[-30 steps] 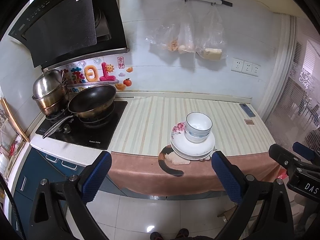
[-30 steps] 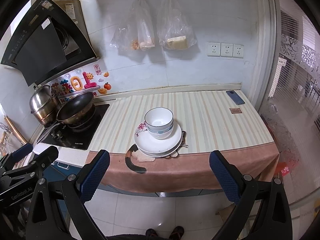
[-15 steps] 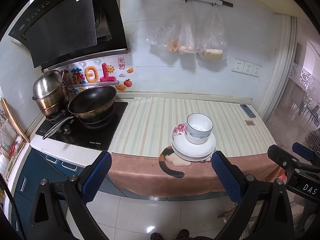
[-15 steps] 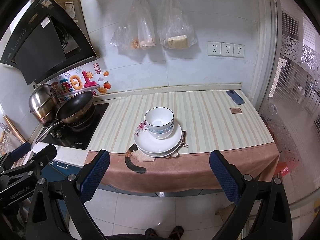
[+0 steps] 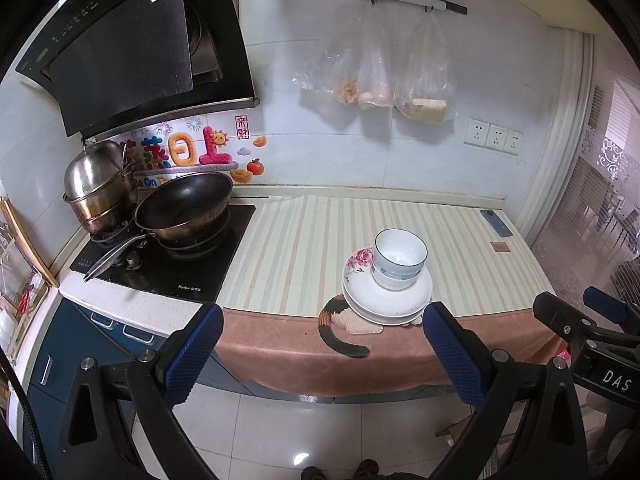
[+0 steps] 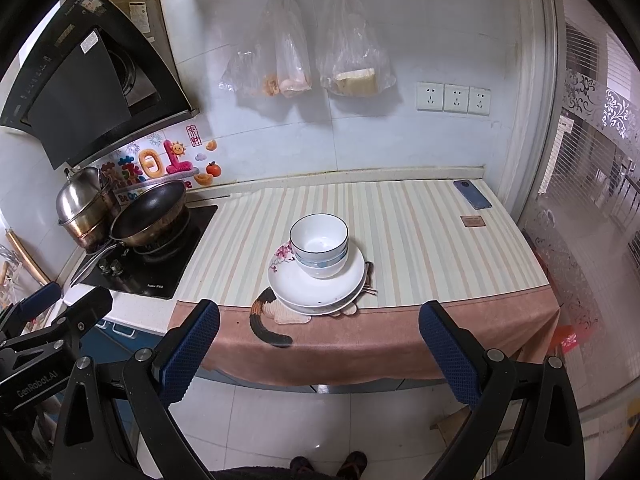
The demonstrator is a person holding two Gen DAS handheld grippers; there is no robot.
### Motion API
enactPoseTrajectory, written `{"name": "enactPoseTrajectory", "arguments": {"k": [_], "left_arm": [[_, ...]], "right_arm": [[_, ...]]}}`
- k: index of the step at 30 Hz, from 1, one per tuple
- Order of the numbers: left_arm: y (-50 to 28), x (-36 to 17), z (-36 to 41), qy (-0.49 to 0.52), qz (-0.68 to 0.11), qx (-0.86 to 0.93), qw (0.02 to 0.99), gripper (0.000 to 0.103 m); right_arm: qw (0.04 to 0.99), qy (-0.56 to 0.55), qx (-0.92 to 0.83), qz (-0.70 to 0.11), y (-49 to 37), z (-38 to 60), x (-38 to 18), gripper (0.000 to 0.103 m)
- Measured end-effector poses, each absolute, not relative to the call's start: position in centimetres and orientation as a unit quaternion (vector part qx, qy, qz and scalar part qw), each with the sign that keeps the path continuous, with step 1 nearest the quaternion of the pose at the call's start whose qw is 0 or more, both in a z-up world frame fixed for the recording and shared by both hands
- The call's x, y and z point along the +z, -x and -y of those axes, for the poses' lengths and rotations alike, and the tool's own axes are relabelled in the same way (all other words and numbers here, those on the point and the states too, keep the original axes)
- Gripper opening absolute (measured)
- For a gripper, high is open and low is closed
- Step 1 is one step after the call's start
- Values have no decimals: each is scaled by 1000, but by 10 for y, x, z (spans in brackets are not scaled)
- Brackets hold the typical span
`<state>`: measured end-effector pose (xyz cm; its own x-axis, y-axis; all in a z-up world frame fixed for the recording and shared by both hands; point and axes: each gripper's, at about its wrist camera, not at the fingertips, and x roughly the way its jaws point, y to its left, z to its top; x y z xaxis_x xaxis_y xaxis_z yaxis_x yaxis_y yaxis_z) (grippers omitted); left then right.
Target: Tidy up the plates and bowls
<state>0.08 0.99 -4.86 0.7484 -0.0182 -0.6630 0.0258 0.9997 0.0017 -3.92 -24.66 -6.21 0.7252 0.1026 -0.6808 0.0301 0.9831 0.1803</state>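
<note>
White bowls with a dark rim sit nested on a stack of white plates; one plate has a pink flower print. The stack stands near the front edge of the striped counter cloth. My left gripper is open and empty, held back from the counter above the floor. My right gripper is open and empty too, also short of the counter. Each gripper shows at the edge of the other's view.
A black wok and steel pots stand on the stove at left. A phone and a small brown card lie at the counter's far right. Plastic bags hang on the wall. A glass door is on the right.
Both views have shifted very slightly; the stack of dishes has not moved and both grippers stay open.
</note>
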Motion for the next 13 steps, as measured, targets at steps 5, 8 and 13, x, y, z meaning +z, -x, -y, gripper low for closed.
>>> {"name": "enactPoseTrajectory", "arguments": {"k": [5,8,13], "left_arm": [[-2,-49,-10,-5,-356,-12,934,102],[-5,-49,-10,-5,-358,-12,934,102],[-9,-51,-9,-10,-354,-7,935,102]], "right_arm": [[925,-87,17,-370,37,245,-63,102],[925,-87,16,-371,36,244,-63,102],[924,-86,17,-373,32,241,-65,102]]}}
